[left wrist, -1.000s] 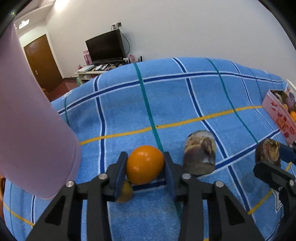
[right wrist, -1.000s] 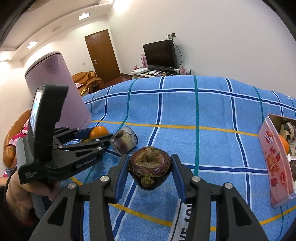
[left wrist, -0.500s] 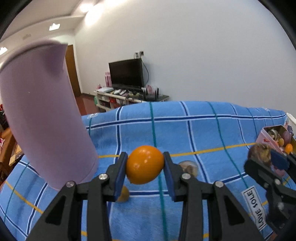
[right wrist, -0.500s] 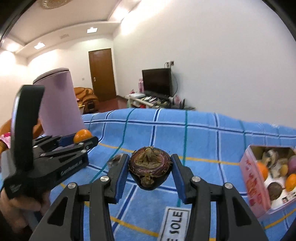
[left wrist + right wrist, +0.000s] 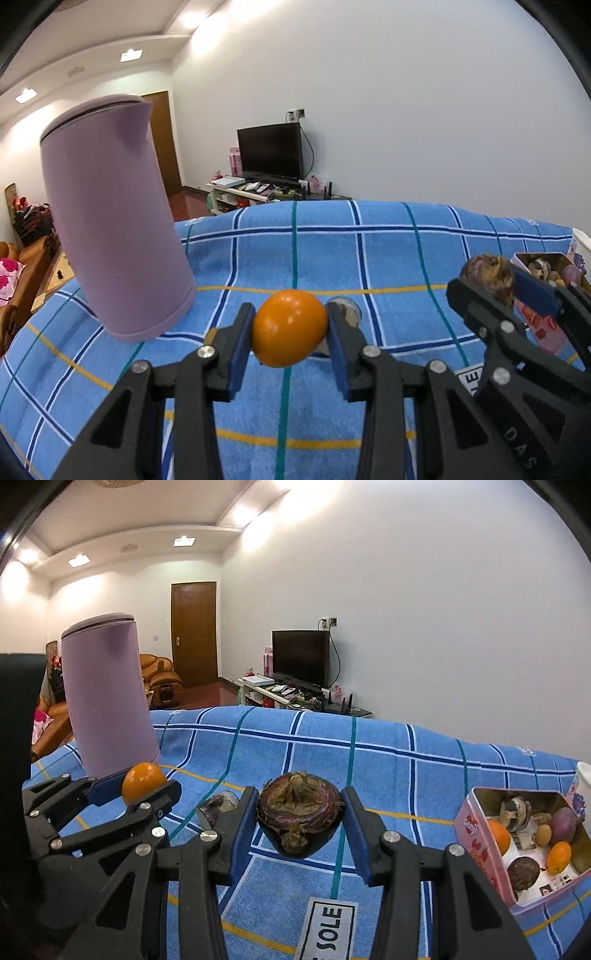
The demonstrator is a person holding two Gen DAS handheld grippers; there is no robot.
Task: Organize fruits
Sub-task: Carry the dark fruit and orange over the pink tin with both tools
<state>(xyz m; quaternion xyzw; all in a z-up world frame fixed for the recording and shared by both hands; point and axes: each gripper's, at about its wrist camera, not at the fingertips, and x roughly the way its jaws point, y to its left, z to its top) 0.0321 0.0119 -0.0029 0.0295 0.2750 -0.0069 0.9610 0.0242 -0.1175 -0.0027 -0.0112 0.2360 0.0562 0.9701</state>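
An orange point(image 5: 290, 328) hangs above the blue checked cloth point(image 5: 369, 254), pinched between the blue pads of my left gripper point(image 5: 290, 330), which is shut on it. My right gripper point(image 5: 299, 825) is shut on a dark purple mangosteen half point(image 5: 298, 814), its brown cut face up. Each gripper shows in the other's view: the right one with its mangosteen point(image 5: 487, 275) at the right edge, the left one with its orange point(image 5: 143, 777) at the left. Another mangosteen piece point(image 5: 218, 806) lies on the cloth behind the fingers. A pink tin point(image 5: 476, 834) at the right holds several fruits.
A tall lilac jug point(image 5: 110, 236) stands on the cloth at the left, close to my left gripper. A white label reading SOLE point(image 5: 328, 930) lies on the cloth near the front. A TV stand, door and sofa sit beyond the table.
Both grippers have lifted with their fruit and tilted up, so more wall and ceiling shows. The left one has drawn away from the jug and toward the right; the mangosteen piece now sits behind its finger.
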